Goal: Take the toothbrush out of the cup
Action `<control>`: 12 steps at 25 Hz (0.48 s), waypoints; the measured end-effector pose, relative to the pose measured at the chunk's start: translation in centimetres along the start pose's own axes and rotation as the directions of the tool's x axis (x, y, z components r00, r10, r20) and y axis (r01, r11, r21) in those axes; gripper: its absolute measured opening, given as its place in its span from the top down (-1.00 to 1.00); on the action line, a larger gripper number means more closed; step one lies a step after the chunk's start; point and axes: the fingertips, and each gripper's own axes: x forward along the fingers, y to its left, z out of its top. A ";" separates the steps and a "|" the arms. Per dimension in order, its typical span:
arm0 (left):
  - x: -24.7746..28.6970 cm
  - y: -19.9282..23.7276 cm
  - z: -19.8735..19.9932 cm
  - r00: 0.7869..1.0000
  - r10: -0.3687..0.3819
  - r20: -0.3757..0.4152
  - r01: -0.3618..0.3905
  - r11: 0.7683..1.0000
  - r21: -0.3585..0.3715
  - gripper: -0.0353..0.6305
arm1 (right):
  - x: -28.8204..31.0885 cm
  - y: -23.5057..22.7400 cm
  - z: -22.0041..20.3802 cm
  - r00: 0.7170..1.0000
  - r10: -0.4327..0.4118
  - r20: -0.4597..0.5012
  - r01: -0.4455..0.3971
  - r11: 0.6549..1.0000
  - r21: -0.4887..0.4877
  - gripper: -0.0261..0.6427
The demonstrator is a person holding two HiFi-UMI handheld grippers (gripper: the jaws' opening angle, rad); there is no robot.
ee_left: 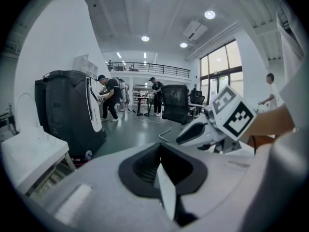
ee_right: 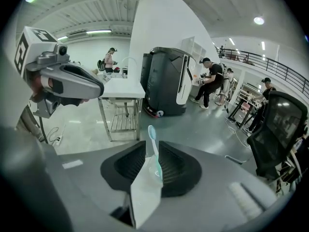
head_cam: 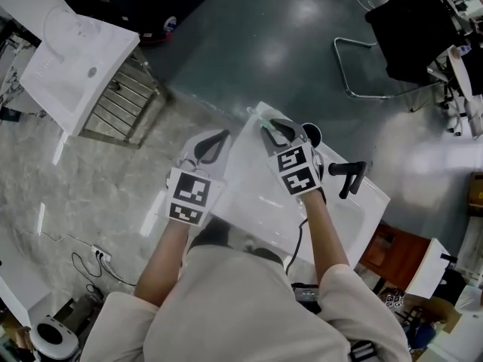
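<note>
In the right gripper view, the right gripper [ee_right: 155,164] has its jaws spread wide, with the ribbed black pads well clear on either side. The toothbrush [ee_right: 153,146] stands in the gap between them. Its pale teal handle sits down in the throat of the claw and its bristled head pokes up past the jaw tips. Neither pad presses on it.

In the left gripper view, the left gripper [ee_left: 163,164] is open too, with nothing between its pads. The right gripper, with its marker cube, shows off to the right.

In the head view, both grippers hang side by side over a white basin [head_cam: 249,194], the left one at the basin's left edge and the right one over its far part. The toothbrush juts out beyond the right gripper's tips toward the basin's far rim. The cup [head_cam: 311,135], round and dark inside, stands just beside that gripper on its right, apart from the toothbrush, which is outside it. A black tap [head_cam: 349,176] sits on the basin's right side.
</note>
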 end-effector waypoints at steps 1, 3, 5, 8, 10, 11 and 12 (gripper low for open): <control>0.3 0.3 -0.2 1.000 -0.004 -0.002 0.004 1.000 -0.002 0.89 | 0.5 -0.1 -0.1 1.000 0.000 -0.009 0.000 1.000 0.000 0.65; 0.9 0.8 -0.5 1.000 -0.012 -0.007 0.012 1.000 -0.008 0.89 | 1.3 -0.2 -0.4 1.000 -0.001 -0.028 0.001 1.000 0.002 0.65; 1.3 1.3 -0.7 1.000 -0.021 -0.011 0.020 1.000 -0.012 0.89 | 2.0 -0.4 -0.6 0.999 -0.004 -0.044 0.004 1.000 0.005 0.65; 2.0 2.2 -1.2 0.999 -0.027 -0.020 0.027 1.000 -0.016 0.89 | 3.4 -0.5 -0.9 0.998 -0.009 -0.069 0.006 0.999 -0.033 0.65; 2.5 2.8 -1.7 0.999 -0.031 -0.026 0.031 0.999 -0.023 0.89 | 4.4 -0.3 -1.1 0.996 -0.006 -0.089 -0.002 0.996 -0.086 0.62; 2.7 3.0 -1.9 0.999 -0.035 -0.029 0.034 0.999 -0.027 0.89 | 4.9 -0.2 -1.3 0.995 -0.006 -0.101 -0.004 0.994 -0.108 0.62; 2.9 3.2 -2.1 0.999 -0.039 -0.032 0.038 0.999 -0.031 0.89 | 5.3 -0.2 -1.4 0.994 -0.008 -0.111 -0.006 0.992 -0.123 0.61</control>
